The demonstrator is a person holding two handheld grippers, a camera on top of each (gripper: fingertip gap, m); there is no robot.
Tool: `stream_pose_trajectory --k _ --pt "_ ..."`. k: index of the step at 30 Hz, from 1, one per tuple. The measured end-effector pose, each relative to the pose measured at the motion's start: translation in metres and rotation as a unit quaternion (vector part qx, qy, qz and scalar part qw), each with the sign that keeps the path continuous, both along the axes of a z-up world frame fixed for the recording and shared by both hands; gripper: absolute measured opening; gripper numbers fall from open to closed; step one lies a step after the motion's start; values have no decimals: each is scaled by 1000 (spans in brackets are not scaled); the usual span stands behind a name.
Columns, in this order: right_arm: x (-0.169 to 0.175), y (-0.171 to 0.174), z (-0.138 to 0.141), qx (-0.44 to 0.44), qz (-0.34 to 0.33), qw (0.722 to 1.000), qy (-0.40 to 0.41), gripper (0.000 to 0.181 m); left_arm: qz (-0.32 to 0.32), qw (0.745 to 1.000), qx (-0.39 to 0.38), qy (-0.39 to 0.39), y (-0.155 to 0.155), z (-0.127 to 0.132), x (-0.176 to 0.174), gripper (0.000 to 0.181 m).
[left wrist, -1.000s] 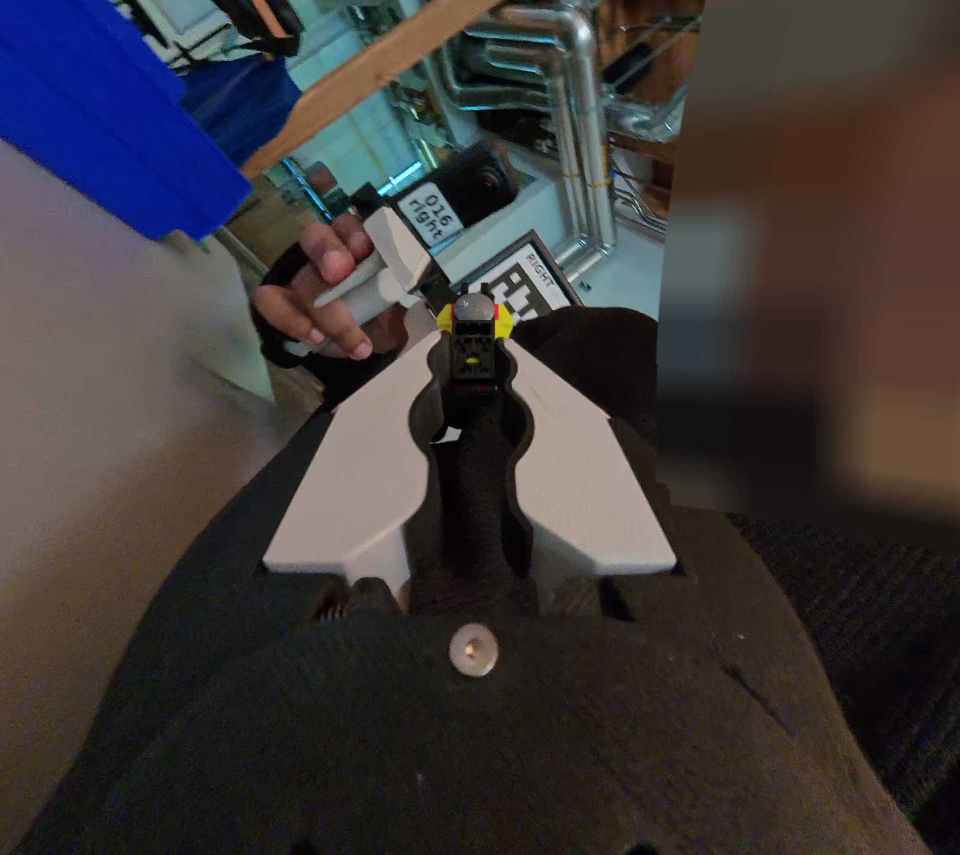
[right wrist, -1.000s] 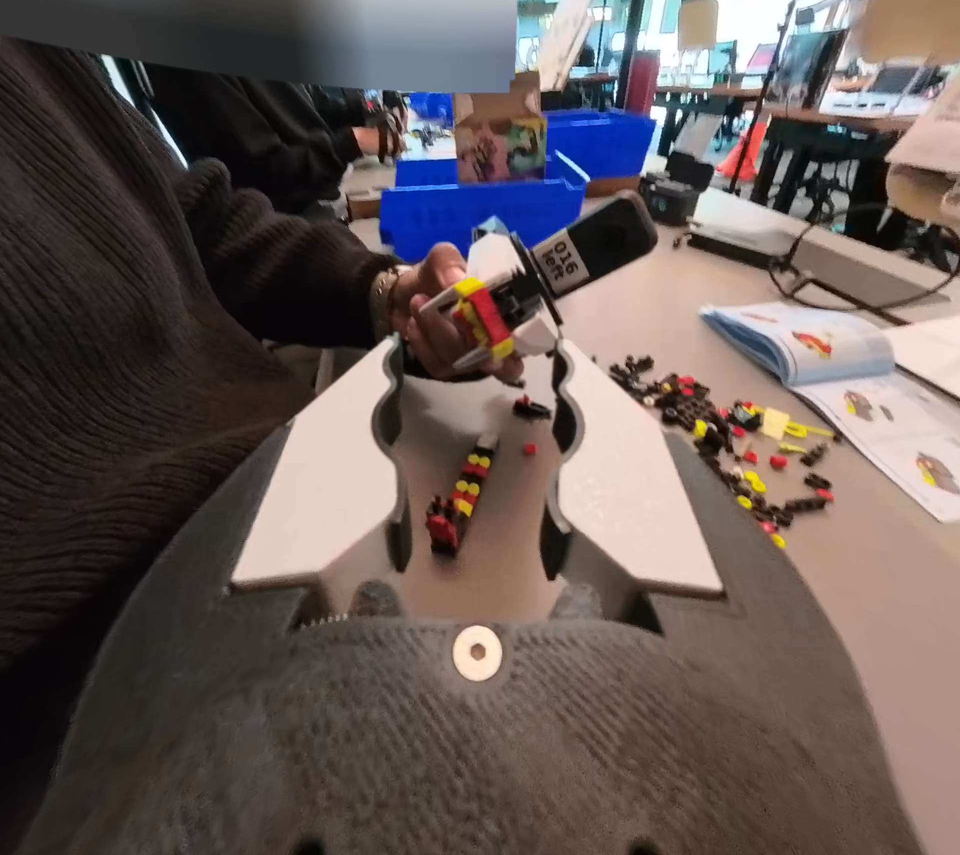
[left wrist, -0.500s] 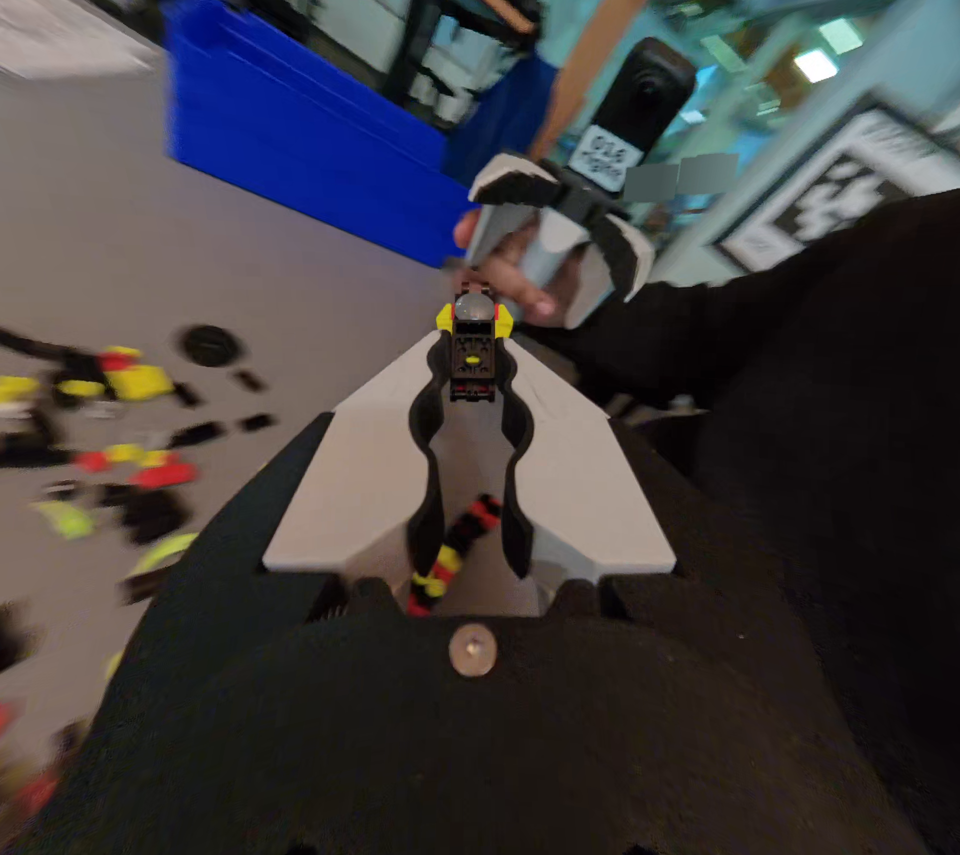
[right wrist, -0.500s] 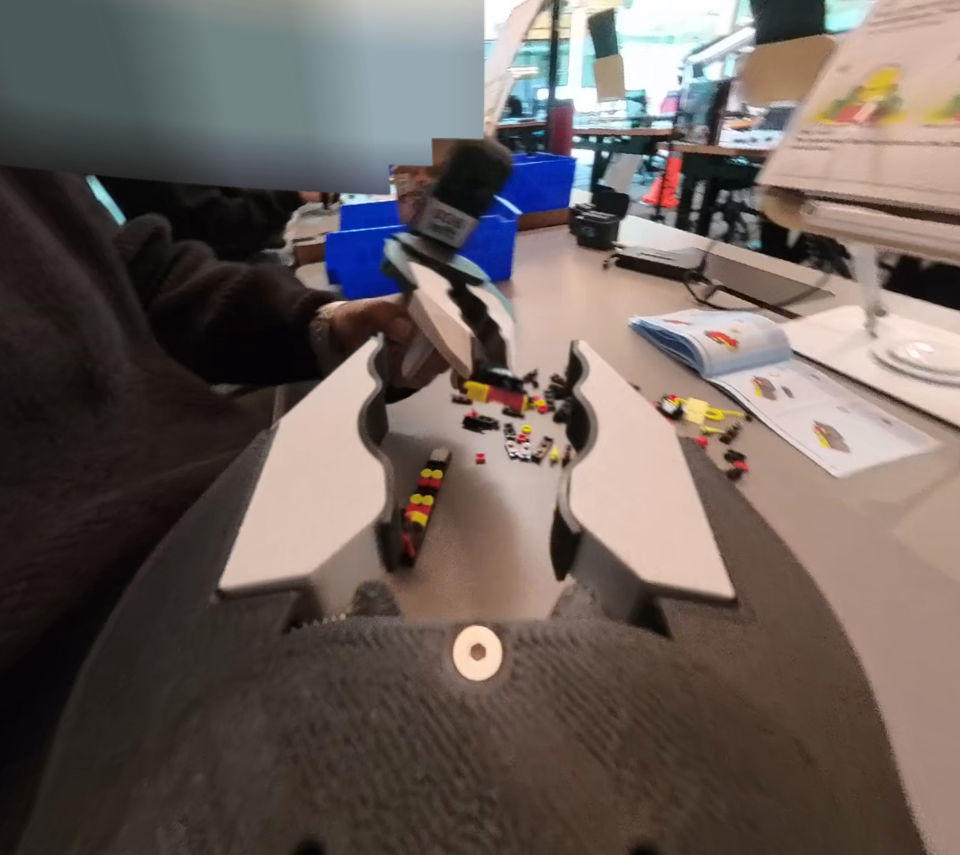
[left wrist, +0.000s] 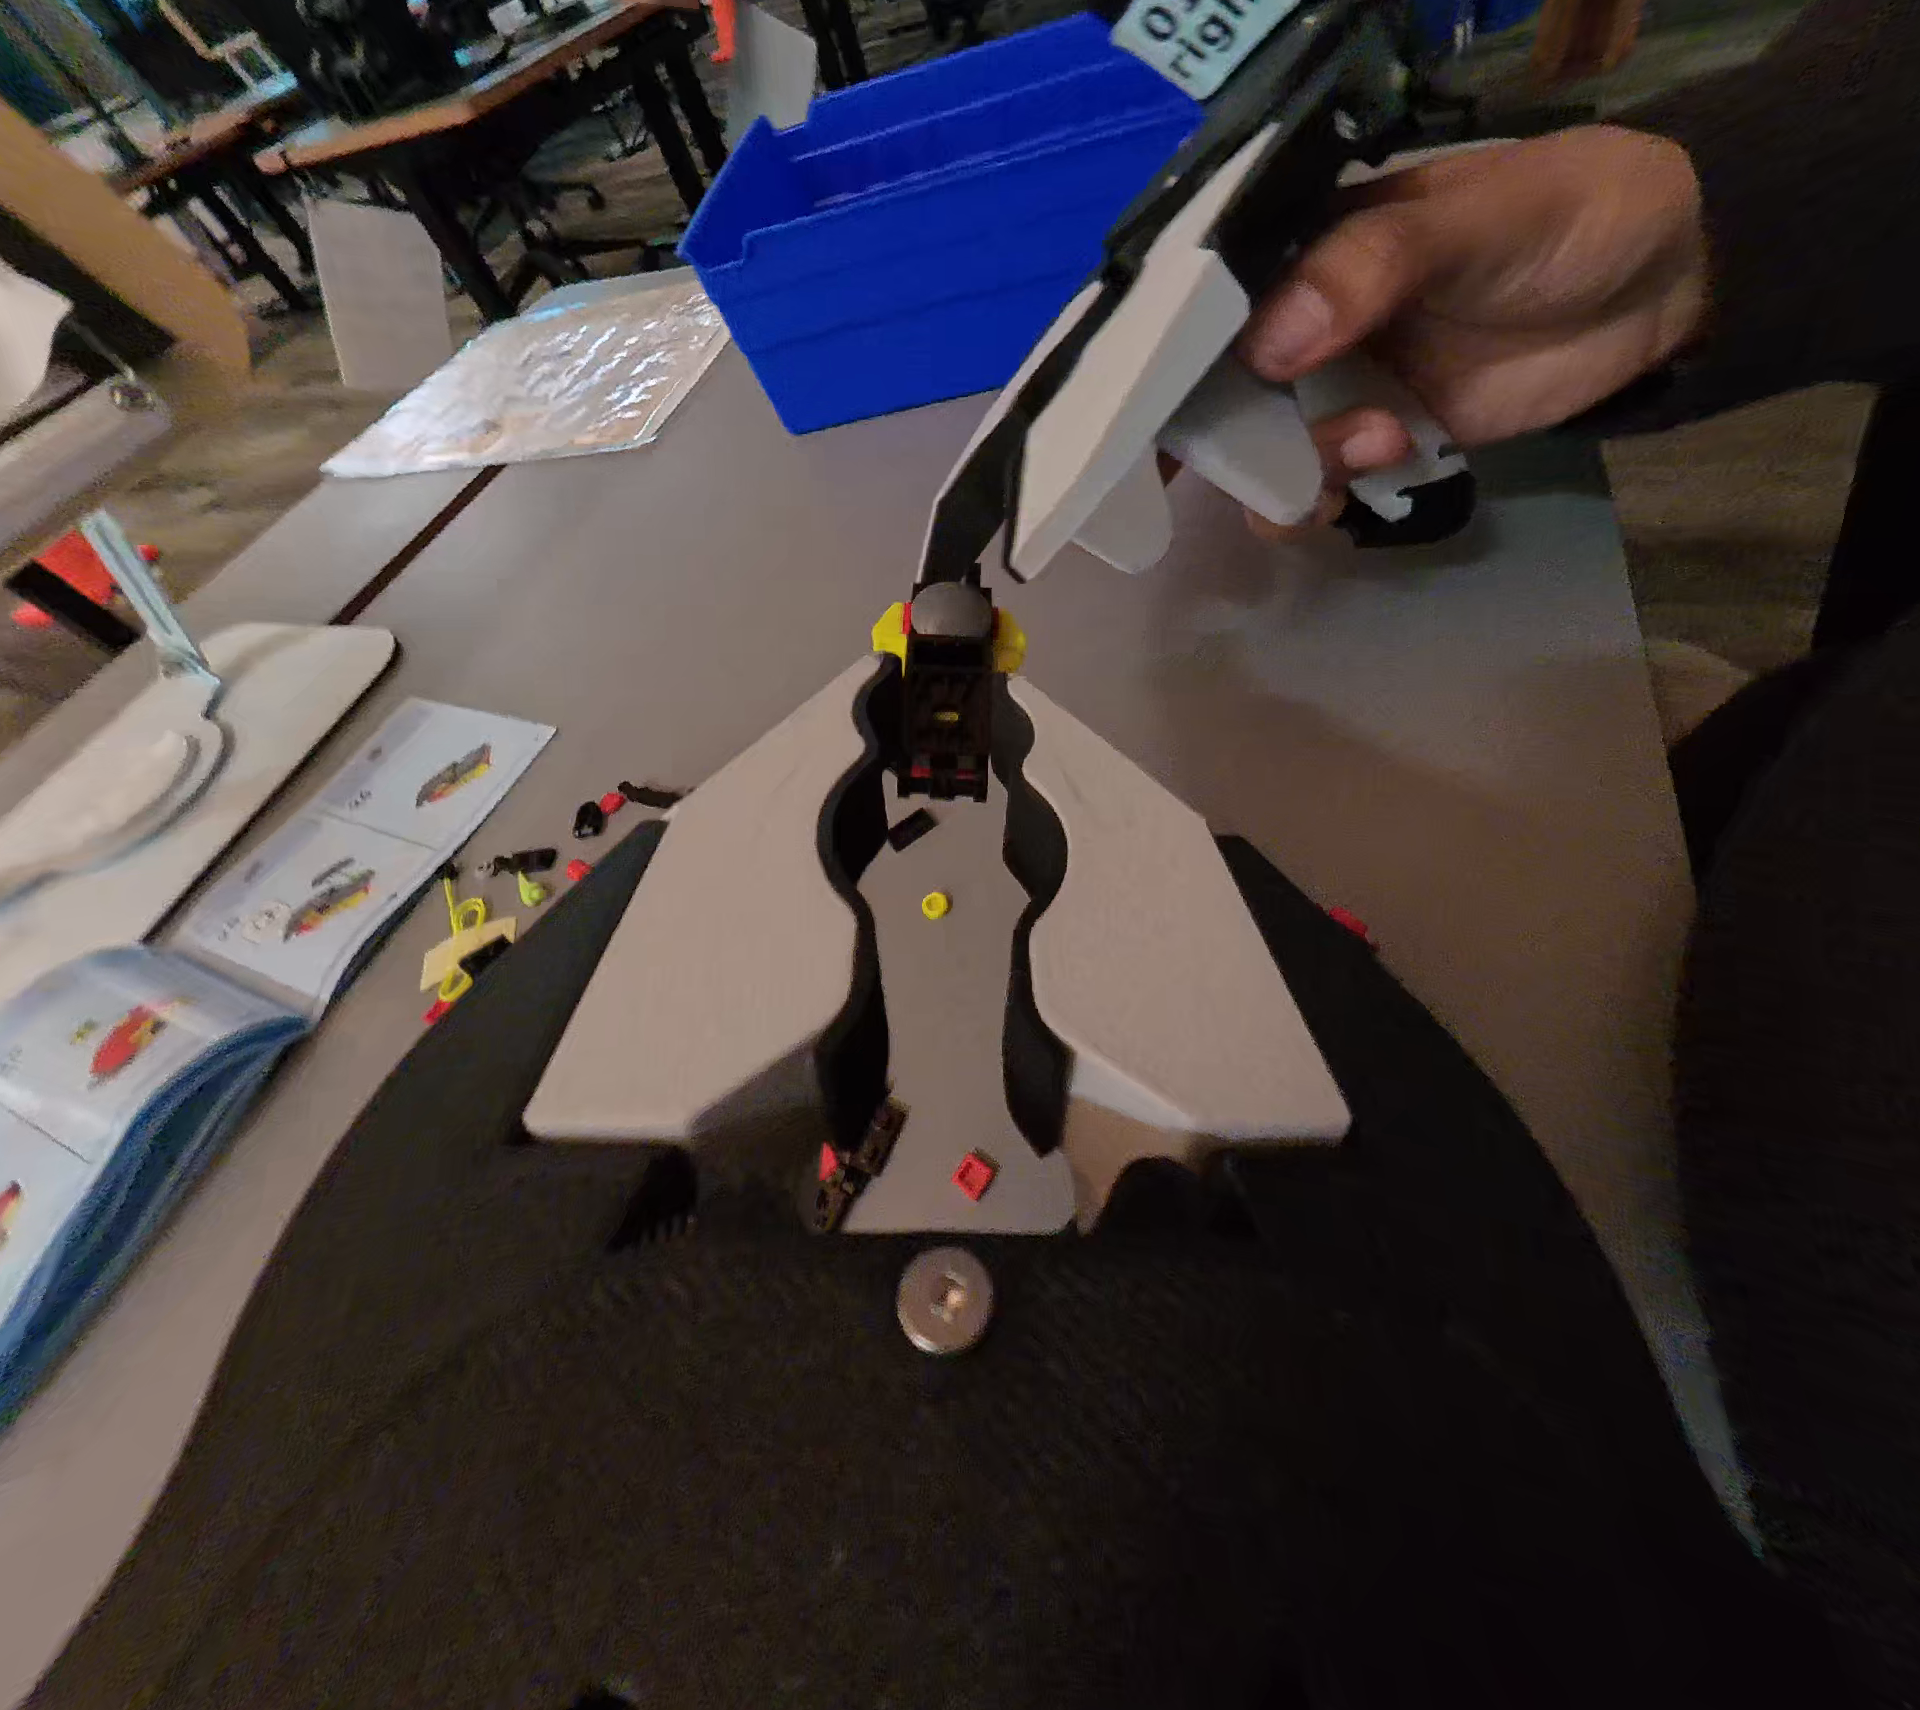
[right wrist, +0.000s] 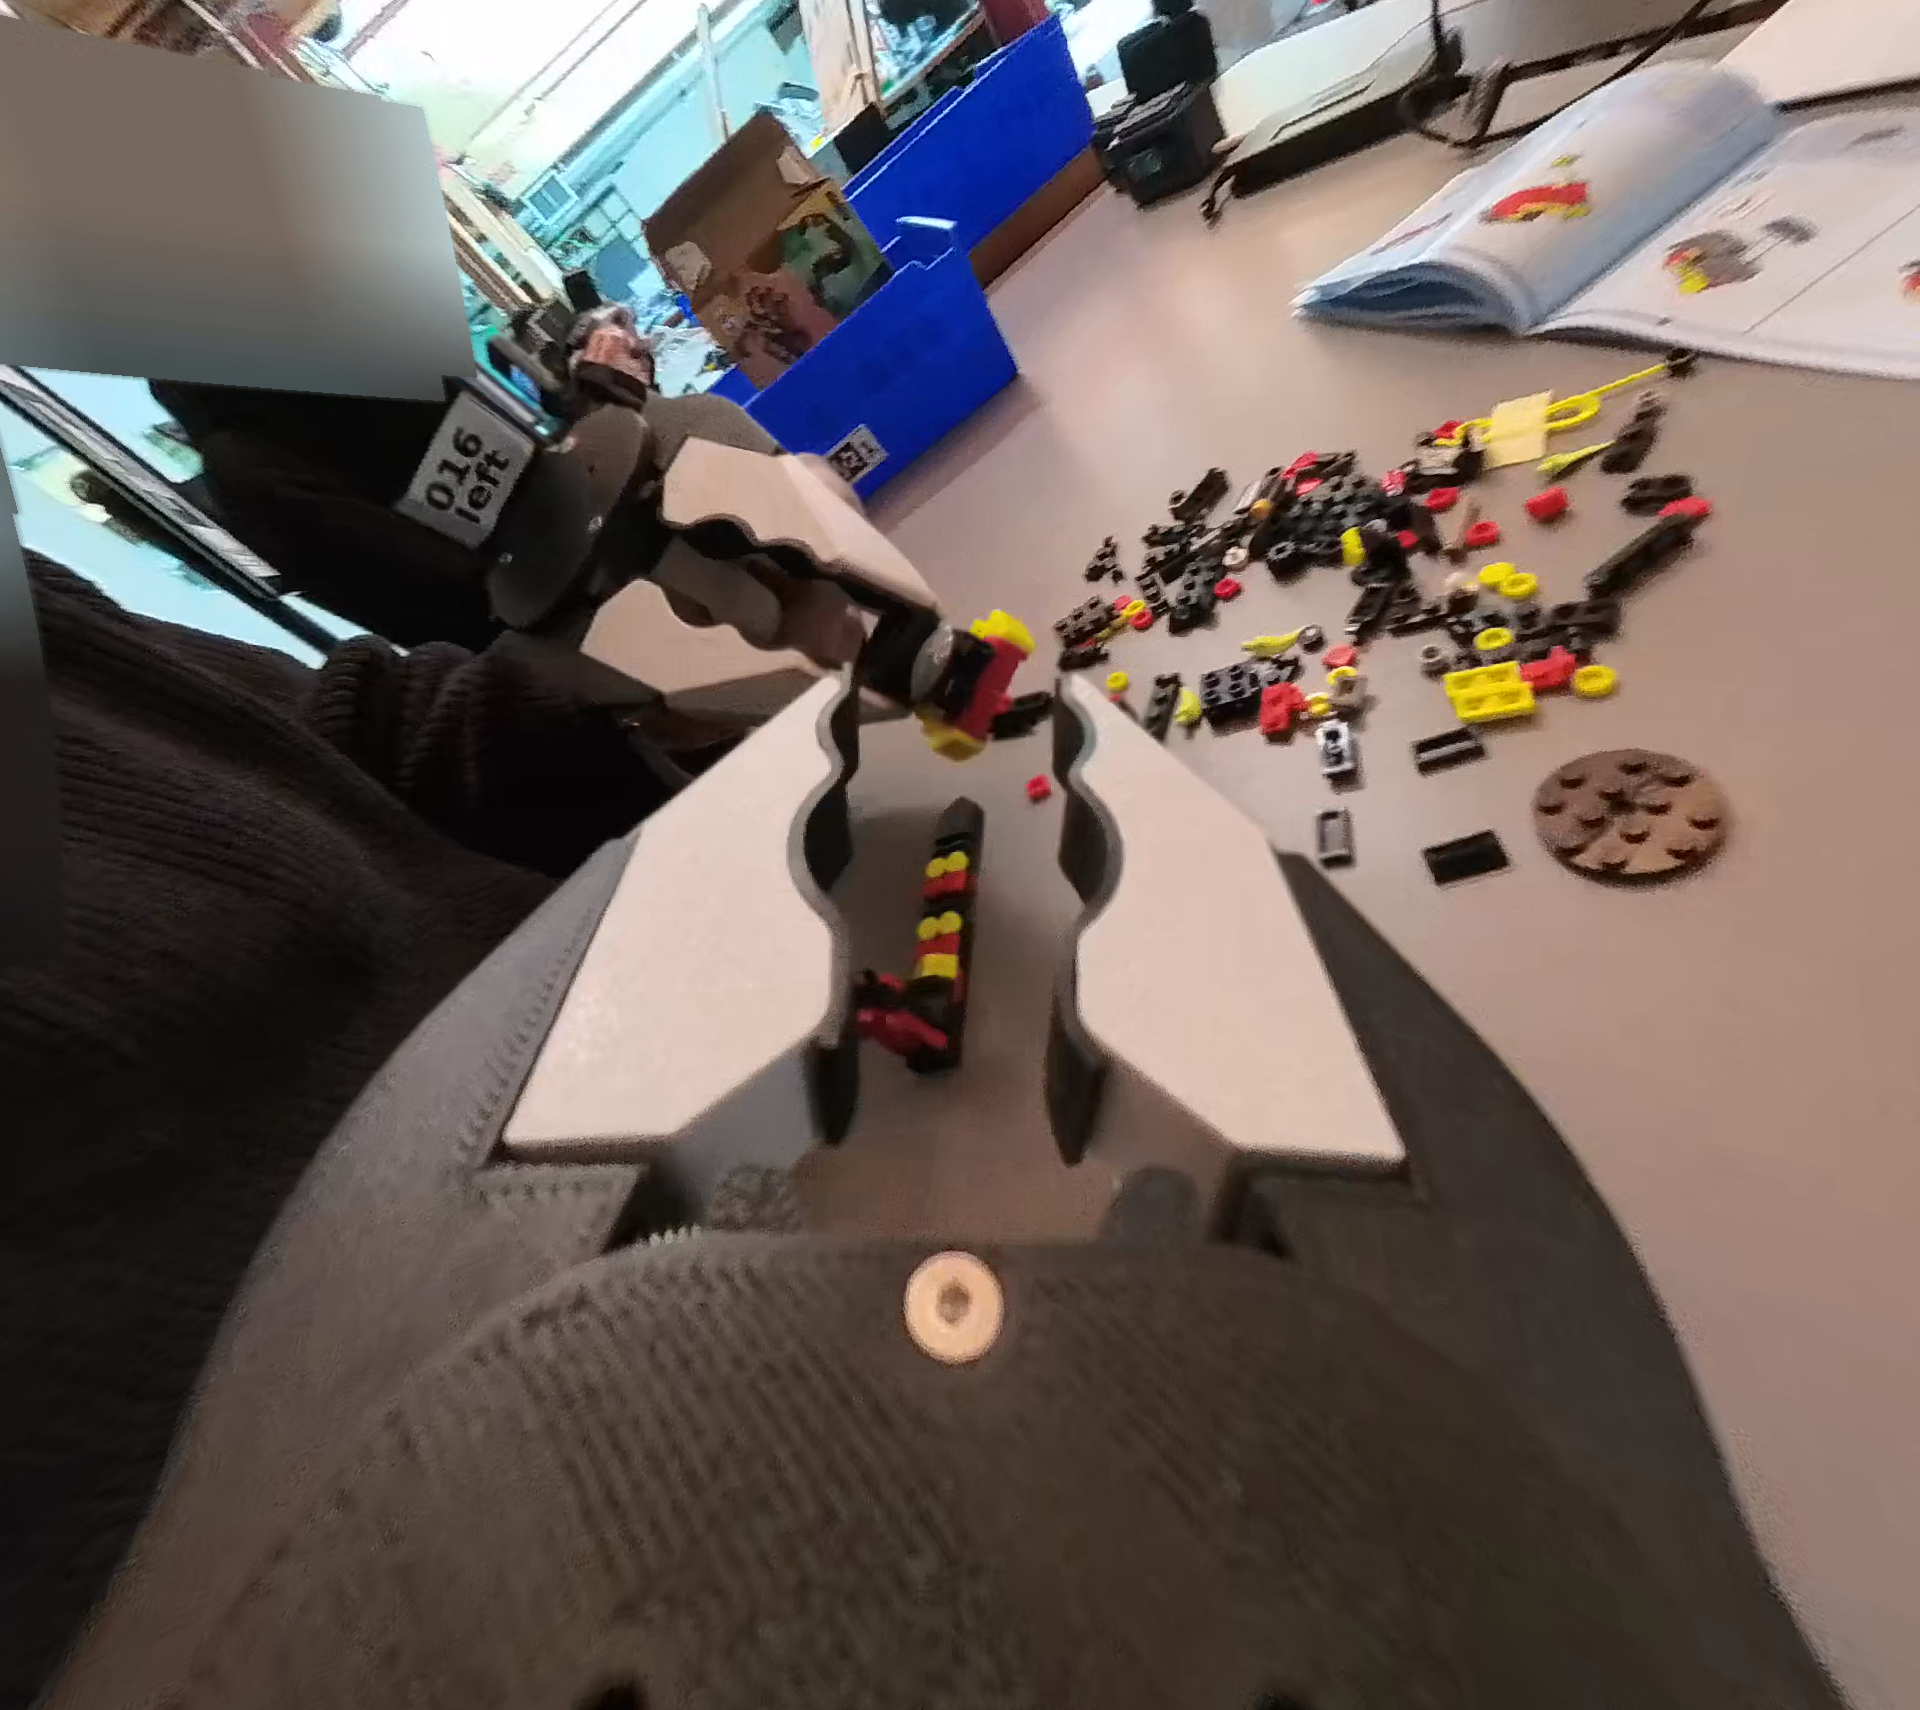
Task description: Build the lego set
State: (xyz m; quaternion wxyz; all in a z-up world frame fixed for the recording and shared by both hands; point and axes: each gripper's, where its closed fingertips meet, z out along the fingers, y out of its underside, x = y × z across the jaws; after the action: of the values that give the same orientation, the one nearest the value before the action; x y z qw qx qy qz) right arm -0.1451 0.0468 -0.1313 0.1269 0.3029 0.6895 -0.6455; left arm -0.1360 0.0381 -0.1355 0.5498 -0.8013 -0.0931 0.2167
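The grey surface [right wrist: 1299,330] carries an open instruction booklet [right wrist: 1621,226], a scatter of loose bricks [right wrist: 1382,611] and a long black, red and yellow strip [right wrist: 940,922]. The left gripper [left wrist: 943,704] pinches a small black and yellow sub-assembly [left wrist: 943,694] at its tips, held above the surface. The right gripper [right wrist: 951,704] is spread, holding nothing. I judge the sub-assembly light and rigid but easily popped apart, so it is best held across its flat sides. Only the right wrist view shows the strip and brick pile whole; the left wrist view shows the blue bin [left wrist: 935,226].
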Motion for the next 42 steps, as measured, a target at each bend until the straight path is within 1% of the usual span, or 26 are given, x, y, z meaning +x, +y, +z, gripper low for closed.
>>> stream_pose_trajectory --k 3,7,10,13,19,20,24,33,36,42 --pt "5 -2 -3 -5 24 999 -23 30 -19 999 -16 33 5 0 8 14" --pt "12 -4 -5 2 45 999 -21 17 -17 995 -40 86 7 1 11 13" --pt "13 -4 -6 18 47 999 -5 17 -14 991 -62 120 7 0 12 13" --pt "14 -4 -6 23 50 998 2 17 -14 988 -67 139 8 0 14 13" --pt "13 -4 -6 22 51 998 3 21 -22 987 -69 142 9 0 16 13" --pt "14 -4 -6 22 53 998 3 18 -21 987 -71 144 9 0 16 13" --pt "14 -4 -7 28 55 998 6 17 -17 983 -82 163 10 -1 17 13" --pt "19 -3 5 32 57 997 48 17 -15 988 -42 147 12 10 22 13" --pt "19 -3 9 33 52 996 60 17 -16 992 -21 126 13 15 24 13" --pt "18 -3 9 64 39 992 100 17 -11 992 -15 125 16 17 25 12"
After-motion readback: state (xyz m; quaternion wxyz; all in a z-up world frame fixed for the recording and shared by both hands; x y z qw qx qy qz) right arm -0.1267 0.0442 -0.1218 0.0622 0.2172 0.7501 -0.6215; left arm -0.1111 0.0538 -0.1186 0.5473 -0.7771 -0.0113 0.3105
